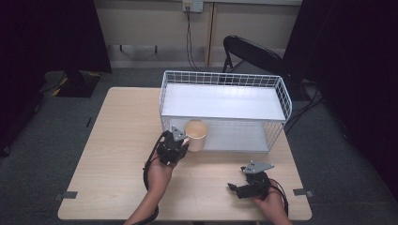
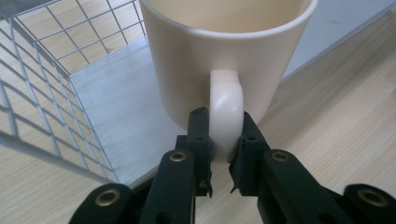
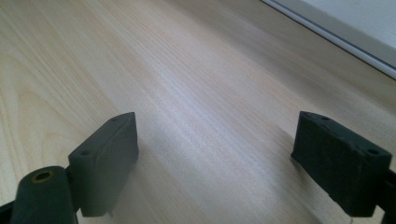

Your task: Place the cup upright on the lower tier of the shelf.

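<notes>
broadly, a rectangular worktop (image 1: 117,154) of pale wood grain with rounded corners sits on grey carpet, with bare surface along its left side and front edge. on its far right half stands a white wire basket (image 1: 224,78), a long box of thin square mesh with a smooth white floor; its near wall reaches close to the middle of the worktop, and its right end comes near the worktop's right edge. at the basket's near left corner, in front of the mesh in the high view, is a cream mug (image 1: 195,135), upright, glossy and smooth, a plain cylinder with a rounded rim and a thick loop handle (image 2: 226,109) facing the person. whether it rests on the worktop cannot be told. the left claw (image 1: 179,142), black and matte, is closed on that handle, one pad pressing each side of the loop. the right claw (image 1: 233,189) lies low near the front right edge, well apart from the mug, its two blunt black pads (image 3: 106,151) spread wide with only bare wood between them.
</notes>
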{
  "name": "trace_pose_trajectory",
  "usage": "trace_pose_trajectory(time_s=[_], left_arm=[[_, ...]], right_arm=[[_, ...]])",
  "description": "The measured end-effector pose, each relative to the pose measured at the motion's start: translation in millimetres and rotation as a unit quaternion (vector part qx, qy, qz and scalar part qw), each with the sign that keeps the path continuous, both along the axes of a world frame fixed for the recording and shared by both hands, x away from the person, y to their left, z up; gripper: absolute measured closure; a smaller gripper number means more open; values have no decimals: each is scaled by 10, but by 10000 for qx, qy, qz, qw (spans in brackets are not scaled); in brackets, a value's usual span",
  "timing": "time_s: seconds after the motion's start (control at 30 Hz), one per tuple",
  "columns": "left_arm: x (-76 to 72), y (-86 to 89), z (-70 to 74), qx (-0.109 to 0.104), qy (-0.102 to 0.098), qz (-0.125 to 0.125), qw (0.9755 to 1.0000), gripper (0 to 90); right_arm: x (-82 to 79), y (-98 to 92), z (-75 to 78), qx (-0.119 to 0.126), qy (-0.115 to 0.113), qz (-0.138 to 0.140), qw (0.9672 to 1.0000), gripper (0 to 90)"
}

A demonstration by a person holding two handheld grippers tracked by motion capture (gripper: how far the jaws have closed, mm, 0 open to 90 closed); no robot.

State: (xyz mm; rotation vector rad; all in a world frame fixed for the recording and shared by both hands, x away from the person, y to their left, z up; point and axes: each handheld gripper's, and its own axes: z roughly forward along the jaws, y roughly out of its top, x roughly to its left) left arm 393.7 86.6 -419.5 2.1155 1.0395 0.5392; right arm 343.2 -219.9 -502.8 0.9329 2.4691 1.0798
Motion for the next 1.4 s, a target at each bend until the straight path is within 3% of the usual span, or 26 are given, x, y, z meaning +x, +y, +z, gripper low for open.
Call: trace_pose_trajectory(time_s=[0.67,1.0,1.4], left_arm=[[108,-242,-125,-130,-34,177,9998,804],[166,-361,-212,-97,-26,289,9995,803],[221,-424,-260,-136,-23,360,9993,803]], right_arm=[[0,0,0,0,-1,0,10000,136],[0,0,0,0,0,0,10000,136],[0,0,0,0,-1,1,10000,136]])
